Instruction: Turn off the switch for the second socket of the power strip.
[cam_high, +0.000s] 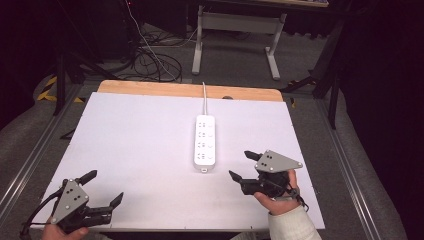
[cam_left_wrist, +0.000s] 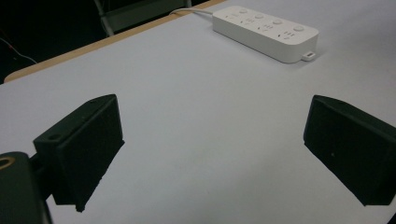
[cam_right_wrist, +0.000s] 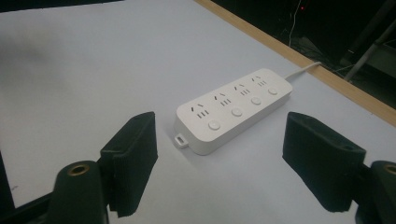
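A white power strip (cam_high: 205, 144) with several sockets and round buttons lies near the middle of the white table top (cam_high: 135, 145), its cord running off the far edge. My right gripper (cam_high: 243, 165) is held in a hand just right of the strip's near end, open, nothing between its jaws. From the right gripper view the strip (cam_right_wrist: 233, 110) lies ahead, between the two spread black jaws. My left gripper (cam_high: 104, 188) rests at the front left corner, open and empty. Its own view has the power strip (cam_left_wrist: 266, 31) far off at the upper right.
A wooden strip (cam_high: 190, 90) runs along the table's far edge. Behind it stand a grey desk frame (cam_high: 235, 35) and loose cables (cam_high: 150, 60) on the floor. Metal rails (cam_high: 30, 155) flank the table on both sides.
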